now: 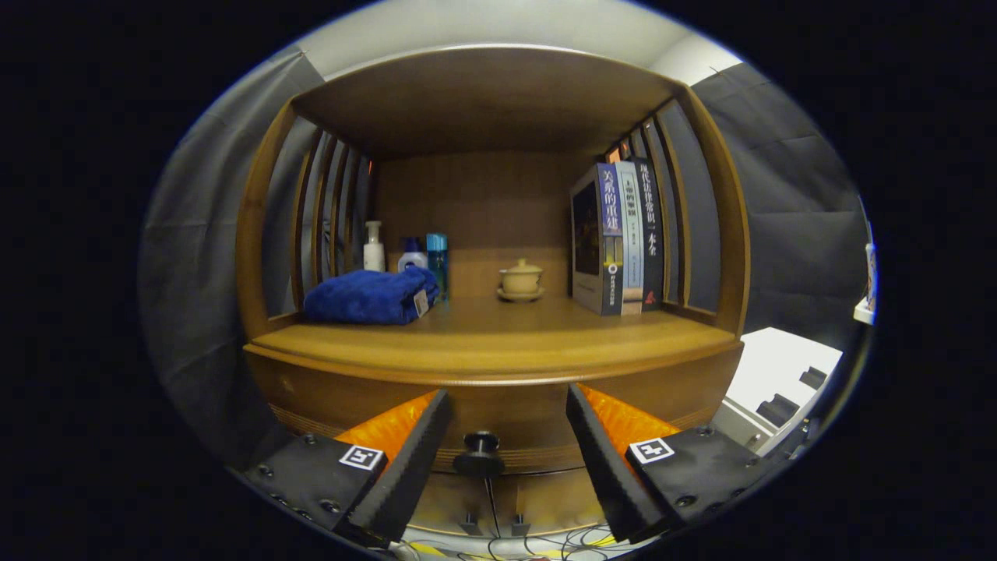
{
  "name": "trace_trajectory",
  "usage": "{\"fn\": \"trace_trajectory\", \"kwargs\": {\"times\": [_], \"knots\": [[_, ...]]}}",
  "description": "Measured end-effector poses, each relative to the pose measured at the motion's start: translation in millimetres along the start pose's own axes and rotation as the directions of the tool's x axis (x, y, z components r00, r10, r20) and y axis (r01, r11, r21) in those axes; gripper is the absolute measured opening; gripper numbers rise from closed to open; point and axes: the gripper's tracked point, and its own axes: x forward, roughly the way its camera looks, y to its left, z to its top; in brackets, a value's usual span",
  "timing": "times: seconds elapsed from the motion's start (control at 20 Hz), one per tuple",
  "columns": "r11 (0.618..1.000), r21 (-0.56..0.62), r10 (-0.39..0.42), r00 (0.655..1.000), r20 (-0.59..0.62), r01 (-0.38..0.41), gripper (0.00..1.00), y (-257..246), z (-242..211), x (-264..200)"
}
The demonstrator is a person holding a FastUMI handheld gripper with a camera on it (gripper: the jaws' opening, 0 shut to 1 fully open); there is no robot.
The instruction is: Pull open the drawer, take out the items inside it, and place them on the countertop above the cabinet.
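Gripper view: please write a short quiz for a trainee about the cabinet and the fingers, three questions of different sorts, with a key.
1. True or false: the gripper has its fingers closed on the drawer knob.
2. What lies at the left end of the countertop? A) blue towel B) books C) lidded cup
3. Fill in: the books stand at the countertop's ____ end.

Key
1. False: the fingers are open, the knob between them, untouched.
2. A, the blue towel; bottles stand behind it and the lidded cup sits mid-shelf.
3. Right.
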Motion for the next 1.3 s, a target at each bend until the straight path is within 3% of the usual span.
{"fn": "trace_trajectory", "kwargs": {"times": [0.5,0.6,0.8,1.15,1.3], "knots": [[0.998,0.041,0.043,0.992,-0.121,-0.039,1.0,4,-59,20],[0.997,0.049,0.062,0.991,-0.121,-0.056,0.9,11,-60,21],[0.995,0.061,0.087,0.987,-0.134,-0.079,0.59,21,-63,21],[0.993,0.09,0.086,0.982,-0.166,-0.072,0.44,20,-63,22],[0.994,0.103,0.055,0.978,-0.203,-0.034,0.38,19,-66,21]]}}
